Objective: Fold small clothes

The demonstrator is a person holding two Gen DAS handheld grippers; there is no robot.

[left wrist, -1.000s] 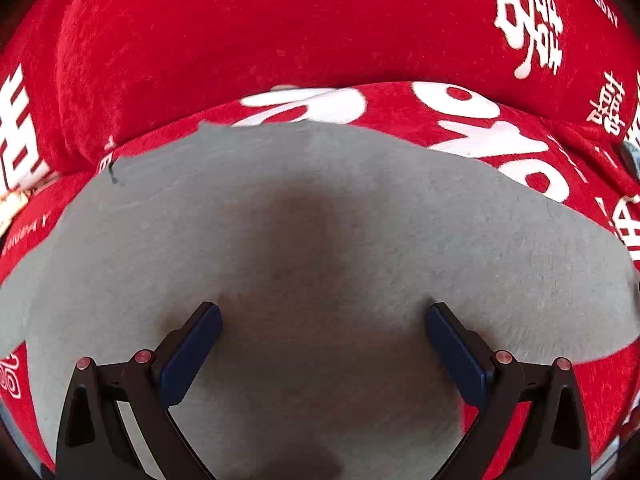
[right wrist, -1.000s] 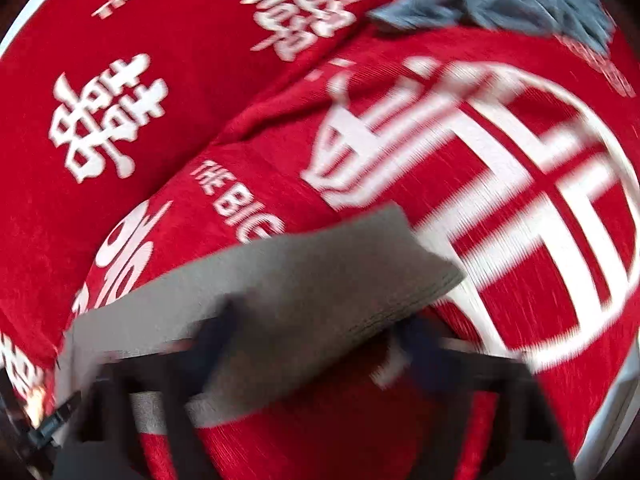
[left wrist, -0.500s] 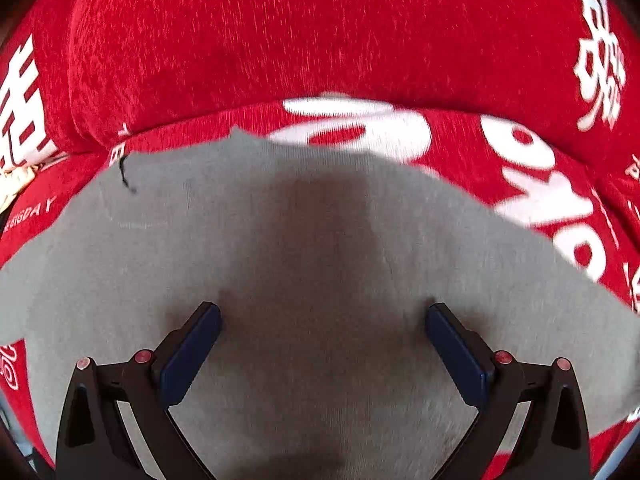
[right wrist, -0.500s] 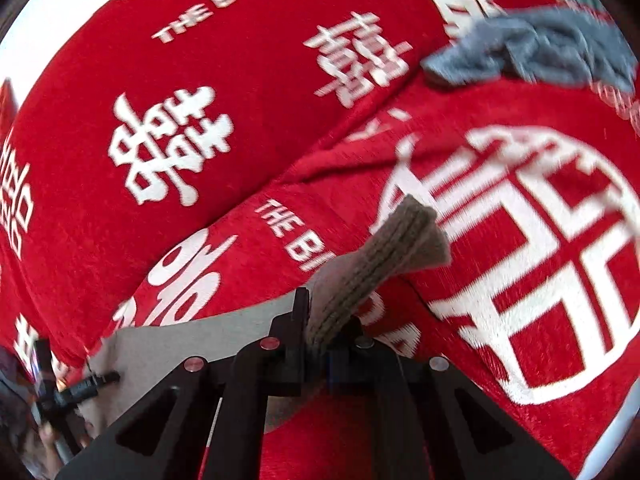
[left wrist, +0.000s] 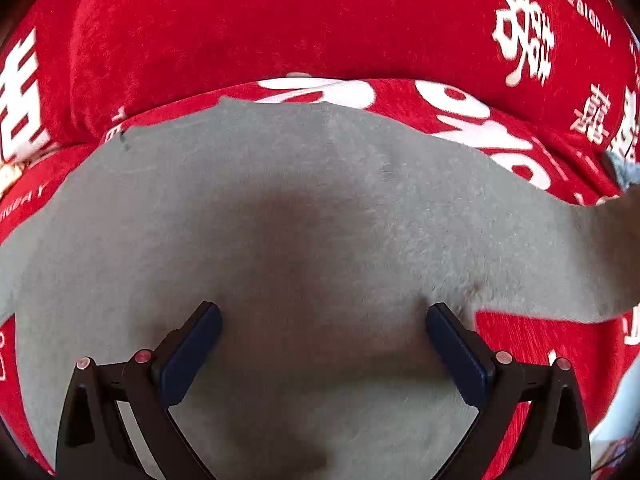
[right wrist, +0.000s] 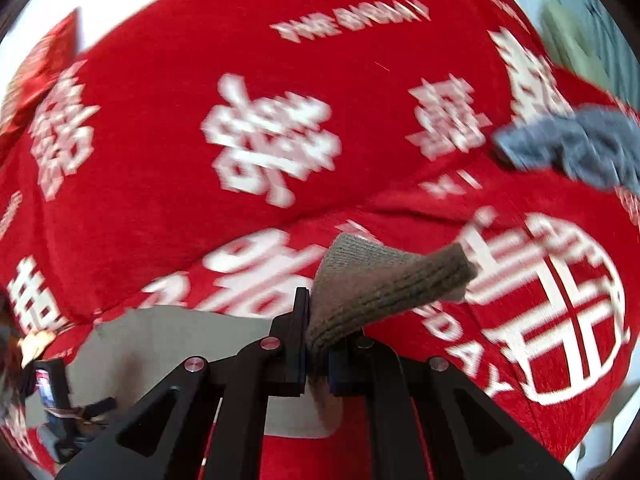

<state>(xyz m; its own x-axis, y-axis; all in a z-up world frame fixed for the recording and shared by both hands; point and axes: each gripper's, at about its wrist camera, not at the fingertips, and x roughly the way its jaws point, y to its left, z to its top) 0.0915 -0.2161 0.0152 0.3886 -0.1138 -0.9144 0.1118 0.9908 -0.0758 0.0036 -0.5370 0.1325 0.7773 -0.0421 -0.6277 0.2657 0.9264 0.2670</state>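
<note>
A grey knit garment (left wrist: pixel 304 216) lies spread on the red sofa cover (left wrist: pixel 280 24). My left gripper (left wrist: pixel 322 344) hovers over its near part, jaws wide open with only flat cloth under them. My right gripper (right wrist: pixel 316 344) is shut on the grey garment's ribbed corner (right wrist: pixel 384 284), which sticks up and out to the right above the seat. The rest of the garment (right wrist: pixel 188 336) trails flat to the lower left in the right wrist view. In the left wrist view the garment's right end (left wrist: pixel 600 248) lifts off toward the frame edge.
The red cover carries white characters and lettering, and the sofa back (right wrist: pixel 280 80) rises behind the seat. A crumpled blue-grey cloth (right wrist: pixel 576 148) lies at the far right of the seat. The left gripper's body (right wrist: pixel 52 396) shows at the lower left of the right wrist view.
My right gripper closed on the garment's ribbed corner and lifted it up off the seat. The left gripper shifted sideways over the cloth and stayed open.
</note>
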